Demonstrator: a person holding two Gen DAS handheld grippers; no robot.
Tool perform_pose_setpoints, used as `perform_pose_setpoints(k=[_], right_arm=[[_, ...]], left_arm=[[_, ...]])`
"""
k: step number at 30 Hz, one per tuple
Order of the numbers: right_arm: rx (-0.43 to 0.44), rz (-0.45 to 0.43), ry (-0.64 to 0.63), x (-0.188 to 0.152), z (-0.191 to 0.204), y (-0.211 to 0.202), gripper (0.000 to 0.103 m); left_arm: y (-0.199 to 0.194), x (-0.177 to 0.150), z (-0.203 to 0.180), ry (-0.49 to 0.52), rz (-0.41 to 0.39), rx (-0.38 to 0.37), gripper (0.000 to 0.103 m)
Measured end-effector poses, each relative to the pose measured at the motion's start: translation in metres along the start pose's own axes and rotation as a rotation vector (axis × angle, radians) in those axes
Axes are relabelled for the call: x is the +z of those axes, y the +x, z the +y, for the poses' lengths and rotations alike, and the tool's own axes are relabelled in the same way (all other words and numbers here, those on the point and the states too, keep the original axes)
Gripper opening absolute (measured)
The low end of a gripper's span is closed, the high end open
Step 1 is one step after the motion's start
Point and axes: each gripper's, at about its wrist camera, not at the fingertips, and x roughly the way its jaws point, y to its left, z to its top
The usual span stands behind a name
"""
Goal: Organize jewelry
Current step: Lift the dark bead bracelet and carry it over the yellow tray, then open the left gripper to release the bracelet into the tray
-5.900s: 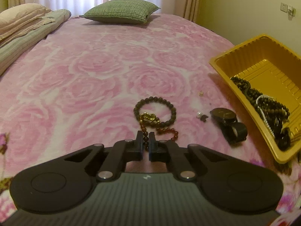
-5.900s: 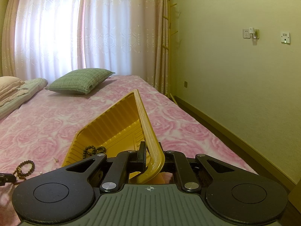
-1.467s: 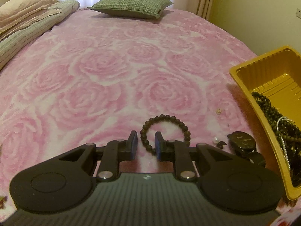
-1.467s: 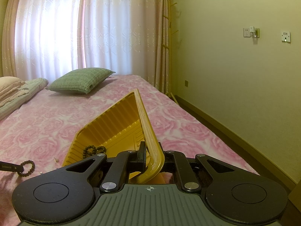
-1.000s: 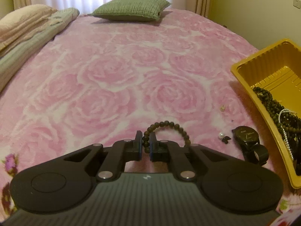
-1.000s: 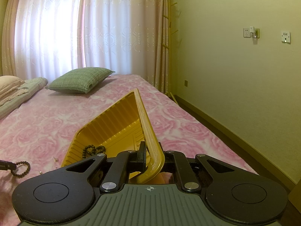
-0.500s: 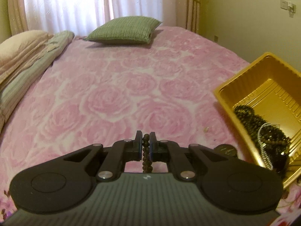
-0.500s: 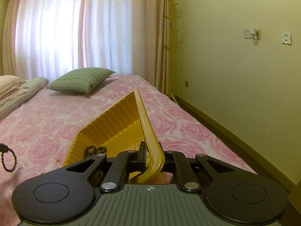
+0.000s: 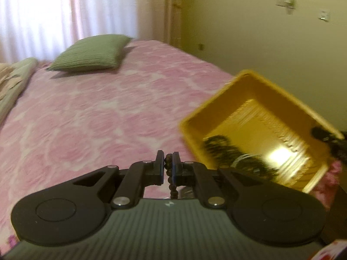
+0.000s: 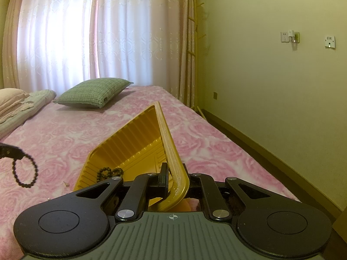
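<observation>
The left gripper (image 9: 168,162) now hangs above the pink bedspread (image 9: 91,117), higher than half a second ago, its fingers pressed narrow on the dark bead bracelet (image 9: 171,182), which dangles free below them. The view has turned right, so the yellow tray (image 9: 219,104) fills more of it; dark beads (image 9: 221,149) lie inside. The right gripper (image 10: 174,178) is unchanged, clamped on the tray's near rim. A green pillow (image 10: 95,92) lies far behind.
</observation>
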Motion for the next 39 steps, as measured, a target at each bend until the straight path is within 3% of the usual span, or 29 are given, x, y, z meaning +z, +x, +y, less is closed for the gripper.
perform_pose_setpoints(k=[11, 20, 23, 26, 30, 39], right_arm=[[0.002, 0.003, 0.011, 0.002, 0.0, 0.001, 0.009], [0.003, 0.005, 0.017, 0.002, 0.0, 0.0, 0.009], [0.004, 0.005, 0.02, 0.002, -0.001, 0.0, 0.009], [0.004, 0.006, 0.022, 0.002, -0.001, 0.0, 0.009], [0.004, 0.006, 0.023, 0.002, -0.002, 0.0, 0.009], [0.003, 0.006, 0.023, 0.002, -0.001, 0.0, 0.009]], left_arm=[[0.009, 0.03, -0.066, 0.09, -0.008, -0.216, 0.006], [0.03, 0.038, -0.095, 0.127, 0.051, -0.344, 0.006], [0.036, 0.036, -0.095, 0.118, 0.071, -0.349, 0.006], [0.04, 0.035, -0.091, 0.096, 0.081, -0.342, 0.019], [0.036, 0.034, -0.076, 0.062, 0.064, -0.311, 0.02], [0.015, 0.015, -0.013, -0.074, 0.026, -0.119, 0.02]])
